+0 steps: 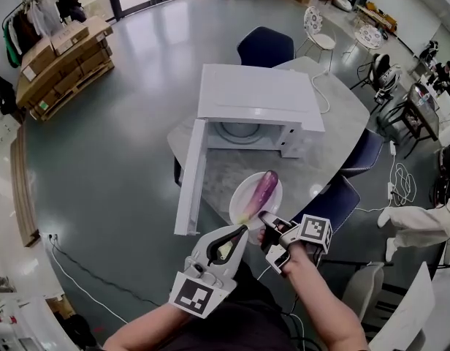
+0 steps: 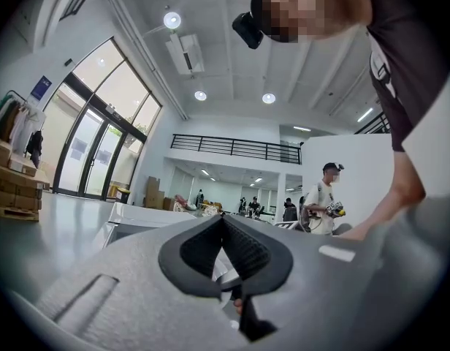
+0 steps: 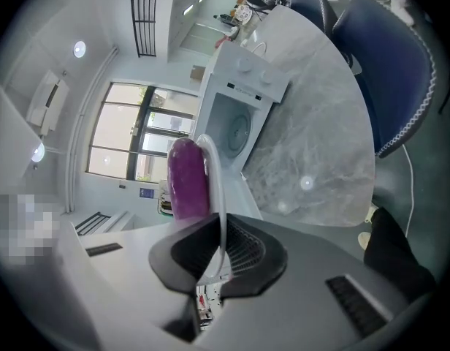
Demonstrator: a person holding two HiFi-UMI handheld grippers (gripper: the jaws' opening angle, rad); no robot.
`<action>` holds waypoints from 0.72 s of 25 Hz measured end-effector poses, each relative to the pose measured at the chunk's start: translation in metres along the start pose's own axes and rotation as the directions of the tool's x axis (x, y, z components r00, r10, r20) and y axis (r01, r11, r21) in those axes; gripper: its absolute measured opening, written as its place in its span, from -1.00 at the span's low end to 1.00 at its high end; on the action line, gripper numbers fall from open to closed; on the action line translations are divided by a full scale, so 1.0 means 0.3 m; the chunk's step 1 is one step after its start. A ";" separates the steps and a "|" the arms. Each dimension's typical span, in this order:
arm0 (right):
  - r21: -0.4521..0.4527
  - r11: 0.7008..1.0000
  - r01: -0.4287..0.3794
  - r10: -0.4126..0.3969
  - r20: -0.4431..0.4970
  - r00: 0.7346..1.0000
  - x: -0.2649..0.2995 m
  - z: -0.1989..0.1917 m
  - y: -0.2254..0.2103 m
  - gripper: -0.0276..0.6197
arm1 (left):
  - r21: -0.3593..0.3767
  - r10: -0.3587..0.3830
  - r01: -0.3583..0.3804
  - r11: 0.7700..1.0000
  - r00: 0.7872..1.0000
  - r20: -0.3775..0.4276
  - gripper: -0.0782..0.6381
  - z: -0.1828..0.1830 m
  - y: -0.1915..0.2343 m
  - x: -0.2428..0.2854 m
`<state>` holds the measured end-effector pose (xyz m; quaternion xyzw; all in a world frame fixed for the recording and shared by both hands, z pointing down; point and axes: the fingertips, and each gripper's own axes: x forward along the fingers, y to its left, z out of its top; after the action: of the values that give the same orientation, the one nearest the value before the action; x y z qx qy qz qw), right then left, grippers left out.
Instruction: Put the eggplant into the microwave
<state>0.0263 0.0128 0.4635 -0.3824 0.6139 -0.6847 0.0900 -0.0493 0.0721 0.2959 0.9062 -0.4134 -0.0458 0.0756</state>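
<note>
A purple eggplant (image 1: 261, 191) lies on a white plate (image 1: 242, 198) held over the near edge of the round marble table (image 1: 334, 123). My right gripper (image 1: 265, 220) is shut on the plate's near rim (image 3: 214, 189); in the right gripper view the eggplant (image 3: 188, 178) sits just past the jaws. My left gripper (image 1: 243, 230) is shut with nothing in it, its tips close to the plate's near-left edge. The white microwave (image 1: 258, 104) stands on the table beyond, its door (image 1: 191, 178) swung open to the left and its cavity (image 3: 236, 126) showing.
Blue chairs (image 1: 360, 156) ring the table's right side and another (image 1: 265, 46) stands behind the microwave. A white cable (image 1: 321, 93) runs along the tabletop. Cardboard boxes on a pallet (image 1: 60, 64) sit far left. A person in white (image 1: 422, 221) is at the right.
</note>
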 end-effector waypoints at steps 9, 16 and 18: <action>0.043 0.999 -0.012 0.011 0.002 1.000 0.247 0.250 -0.047 -0.86 | 0.008 0.049 -0.049 0.999 0.998 -0.028 -0.76 -0.032 0.165 0.248; 0.083 0.997 -0.004 0.003 0.014 1.000 0.415 0.397 -0.143 -0.86 | -0.021 0.107 -0.108 0.994 0.993 -0.041 -0.76 -0.119 0.284 0.404; 0.107 0.994 -0.016 0.013 0.034 0.999 0.467 0.434 -0.169 -0.86 | -0.027 0.121 -0.123 0.992 0.992 -0.043 -0.76 -0.140 0.314 0.434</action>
<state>0.0297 -0.1591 0.5615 -0.3839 0.5775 -0.7095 0.1255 -0.0280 -0.0831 0.3511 0.8788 -0.4657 -0.0286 0.1002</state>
